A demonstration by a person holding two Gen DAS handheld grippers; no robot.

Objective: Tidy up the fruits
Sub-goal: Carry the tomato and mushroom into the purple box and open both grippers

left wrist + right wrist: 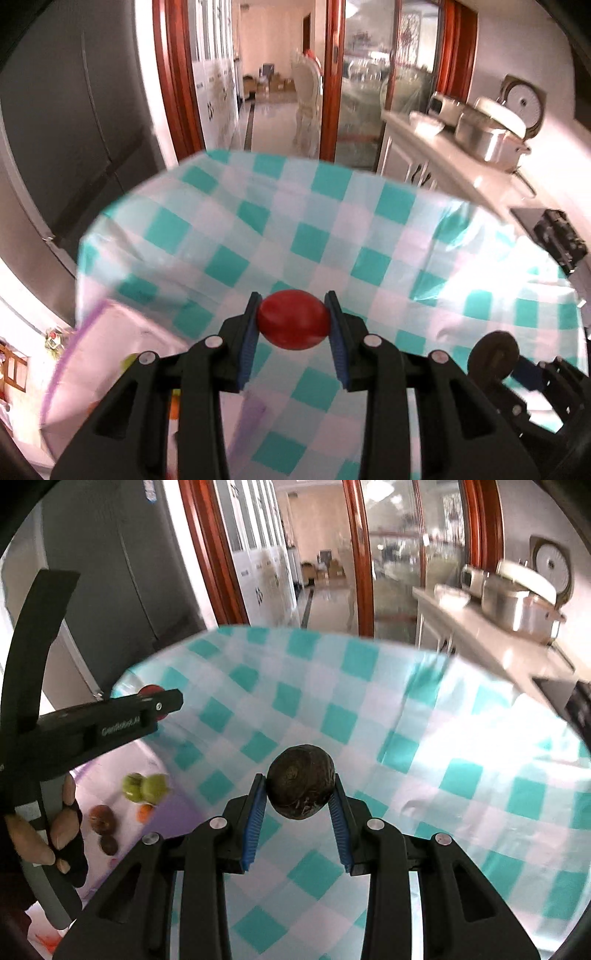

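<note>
My left gripper (293,319) is shut on a small red fruit (293,319) and holds it above the teal-and-white checked tablecloth (332,229). My right gripper (300,792) is shut on a dark brown round fruit (301,786) above the same cloth (369,709). In the right wrist view the left gripper (159,701) shows at the left with the red fruit (149,690) partly hidden behind its finger. Below it a purple-rimmed tray (110,782) holds green fruits (146,788), brown fruits (103,819) and an orange piece (144,812).
A white counter (461,162) at the right carries metal pots (484,136) and a rice cooker (521,103). A dark refrigerator (74,129) stands at the left. A black device (559,236) sits at the table's right edge. A doorway with red wooden frames is behind.
</note>
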